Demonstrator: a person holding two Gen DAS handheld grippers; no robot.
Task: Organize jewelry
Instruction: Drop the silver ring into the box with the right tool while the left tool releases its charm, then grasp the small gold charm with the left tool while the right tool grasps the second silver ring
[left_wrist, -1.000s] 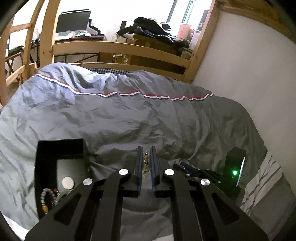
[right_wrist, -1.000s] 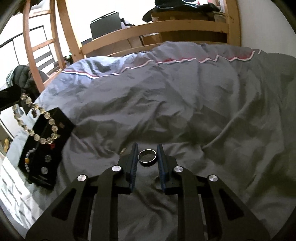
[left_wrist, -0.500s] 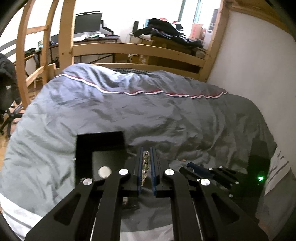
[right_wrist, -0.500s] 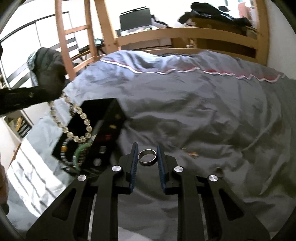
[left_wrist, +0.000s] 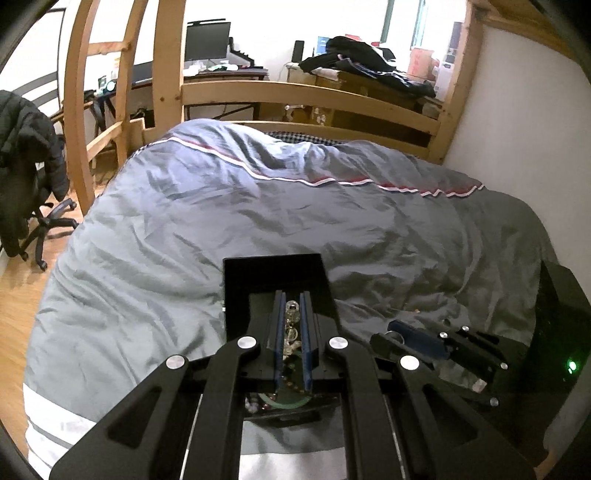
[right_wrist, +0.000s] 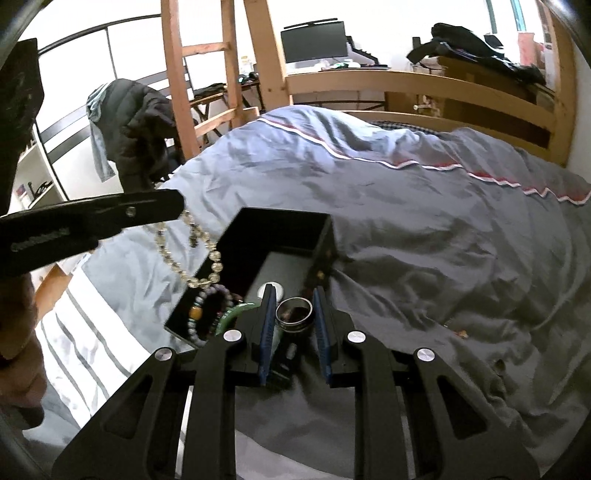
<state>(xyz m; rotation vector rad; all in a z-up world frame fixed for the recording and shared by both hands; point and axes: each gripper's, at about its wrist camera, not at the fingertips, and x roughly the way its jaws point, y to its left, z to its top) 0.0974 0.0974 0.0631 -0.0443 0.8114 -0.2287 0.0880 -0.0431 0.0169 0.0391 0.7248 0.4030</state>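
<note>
Covering most of both views, the grey duvet (left_wrist: 258, 221) carries the black jewelry box (right_wrist: 280, 236), which sits open on it. From your right wrist camera the box lies at 11 o'clock of the fingers; from your left wrist camera it lies directly beneath and ahead of the fingers at 12 o'clock.

Your left gripper (left_wrist: 291, 332) is clenched on the clear bead bracelet (right_wrist: 192, 254); the strand hangs from its tips down over the box's near-left rim, its lowest beads just above the contents. Your right gripper (right_wrist: 294, 325) is clamped on the dark metal ring (right_wrist: 294, 312), held flat between the blue pads just beside the box's near-right corner.

Inside the box, at its near end, lie a purple bead bracelet (right_wrist: 201, 306) with an amber bead and a green bangle (right_wrist: 232, 314), touching each other. A small white disc (right_wrist: 271, 288) rests on the box floor, just beyond your right gripper's left finger.
</note>
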